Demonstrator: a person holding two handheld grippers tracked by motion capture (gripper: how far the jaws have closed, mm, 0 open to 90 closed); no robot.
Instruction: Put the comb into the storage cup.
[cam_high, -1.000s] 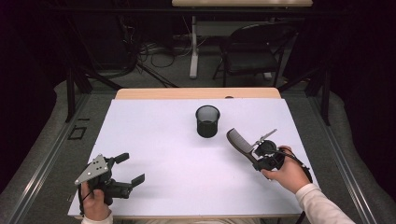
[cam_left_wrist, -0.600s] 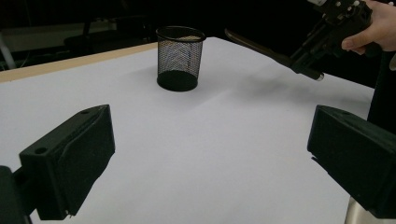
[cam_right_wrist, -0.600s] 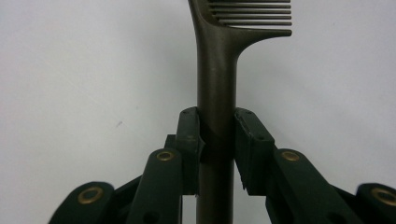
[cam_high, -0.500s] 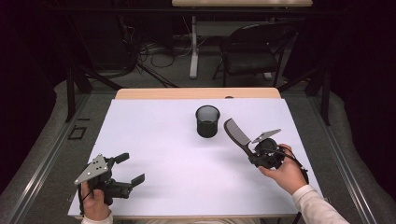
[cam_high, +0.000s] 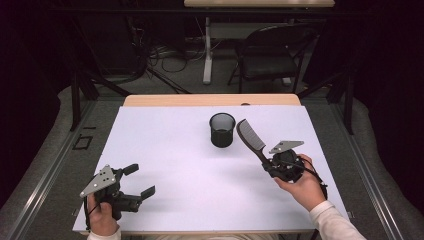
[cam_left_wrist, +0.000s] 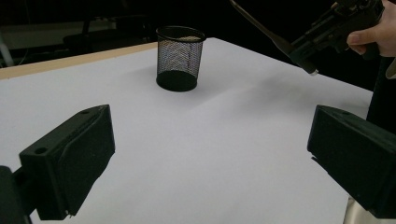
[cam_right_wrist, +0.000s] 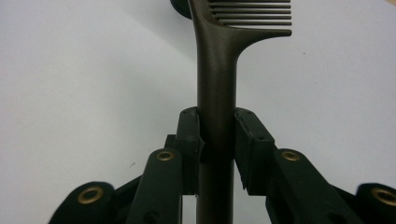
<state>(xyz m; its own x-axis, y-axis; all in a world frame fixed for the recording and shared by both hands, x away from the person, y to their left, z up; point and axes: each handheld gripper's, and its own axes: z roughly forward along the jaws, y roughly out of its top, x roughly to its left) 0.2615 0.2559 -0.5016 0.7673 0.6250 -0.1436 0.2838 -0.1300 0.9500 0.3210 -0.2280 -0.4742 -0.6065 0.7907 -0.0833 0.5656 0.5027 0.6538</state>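
While the left gripper (cam_high: 134, 181) rests low at the near left of the white-covered table (cam_high: 165, 145), its jaws stand wide apart with nothing between them, as the left gripper view confirms with bare white surface between the two black pads (cam_left_wrist: 81, 154). Further right, near the table's middle and toward the far edge, the black wire-mesh pen cup (cam_high: 222, 129) stands upright, and it looks empty, though its floor is too dark to read. Just right of the cup and clear of the table, the dark brown plastic comb with a long straight handle (cam_high: 250, 139) is raised at a slant, its toothed end near the cup's rim. The right gripper (cam_high: 270, 164) has its jaws closed on the comb's handle, pads pressing both sides, as the right gripper view shows (cam_right_wrist: 215, 135).

The comb is likely light and stiff, with a smooth handle that could twist or slip in a pinch; the mid-handle hold looks sound, and the thin teeth are best left untouched. Its toothed end is cut off at the top of the right gripper view, and its tip is cut off in the left gripper view.
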